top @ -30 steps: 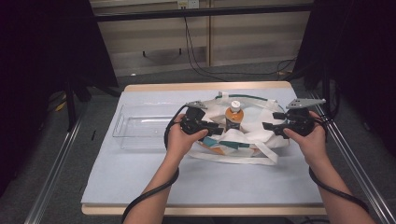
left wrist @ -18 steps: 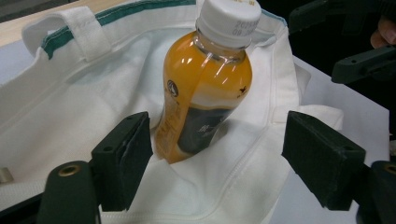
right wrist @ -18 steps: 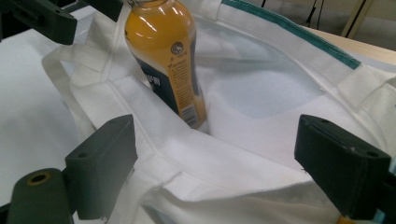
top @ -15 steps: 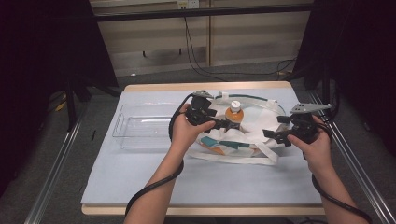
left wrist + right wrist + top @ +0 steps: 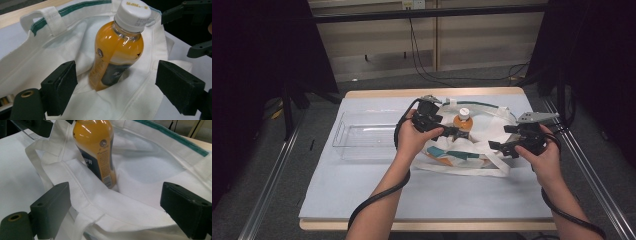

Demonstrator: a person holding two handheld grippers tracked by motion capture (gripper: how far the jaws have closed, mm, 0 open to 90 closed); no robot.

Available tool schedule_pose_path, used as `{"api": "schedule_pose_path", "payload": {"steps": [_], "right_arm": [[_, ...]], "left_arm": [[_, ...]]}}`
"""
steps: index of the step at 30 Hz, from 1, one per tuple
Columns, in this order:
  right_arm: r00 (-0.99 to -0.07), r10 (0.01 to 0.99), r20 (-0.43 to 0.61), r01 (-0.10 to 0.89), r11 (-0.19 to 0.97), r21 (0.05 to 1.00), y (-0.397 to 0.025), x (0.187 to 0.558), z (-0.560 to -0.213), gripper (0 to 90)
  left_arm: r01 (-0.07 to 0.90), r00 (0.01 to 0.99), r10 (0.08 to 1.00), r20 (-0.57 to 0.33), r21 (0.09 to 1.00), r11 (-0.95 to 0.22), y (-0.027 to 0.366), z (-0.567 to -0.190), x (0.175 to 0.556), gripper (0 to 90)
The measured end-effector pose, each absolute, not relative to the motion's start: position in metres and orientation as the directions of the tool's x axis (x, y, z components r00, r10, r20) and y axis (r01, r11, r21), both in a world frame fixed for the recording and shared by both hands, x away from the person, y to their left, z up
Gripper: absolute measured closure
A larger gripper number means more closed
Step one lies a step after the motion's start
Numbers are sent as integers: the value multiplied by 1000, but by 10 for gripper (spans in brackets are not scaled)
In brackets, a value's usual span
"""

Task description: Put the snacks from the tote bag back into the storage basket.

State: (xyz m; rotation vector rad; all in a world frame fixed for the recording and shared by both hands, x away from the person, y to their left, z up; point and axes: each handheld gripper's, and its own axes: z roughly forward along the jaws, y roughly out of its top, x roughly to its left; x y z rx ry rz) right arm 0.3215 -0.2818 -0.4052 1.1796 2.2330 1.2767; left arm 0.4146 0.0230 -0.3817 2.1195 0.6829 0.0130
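Orange-juice bottle standing in a soft white cloth bag

The smooth plastic bottle (image 5: 117,47), white-capped, rises from the stitched, green-trimmed bag (image 5: 47,50) lying on the tabletop (image 5: 362,195). The left gripper (image 5: 460,133), jaws spread and empty, has moved in over the bag since a second ago; the right gripper (image 5: 502,140), also released, hovers at the bag's edge. The high view adds a clear tray (image 5: 362,142) left of the bag.

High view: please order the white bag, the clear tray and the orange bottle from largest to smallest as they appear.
1. White bag
2. Clear tray, smaller than the bag, though its clear edges are faint
3. Orange bottle, plainly smallest; partly inside the bag
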Motion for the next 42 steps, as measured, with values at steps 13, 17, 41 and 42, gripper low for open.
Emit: {"api": "schedule_pose_path", "payload": {"steps": [13, 17, 41, 42], "right_arm": [[-610, 782, 127, 498, 254, 829, -285, 318, -403, 85], [-610, 782, 129, 498, 251, 830, -286, 316, -402, 84], [-611, 779, 142, 500, 242, 831, -289, 313, -403, 83], [-613, 778, 139, 496, 242, 834, -289, 313, -403, 83]], "left_arm": [[457, 855, 470, -218, 743, -488, 1, -382, 416, 167], [460, 855, 469, -221, 739, -491, -5, -384, 418, 167], [466, 855, 483, -190, 692, -551, -27, -389, 431, 225], [456, 862, 476, -177, 682, -572, -27, -388, 432, 228]]}}
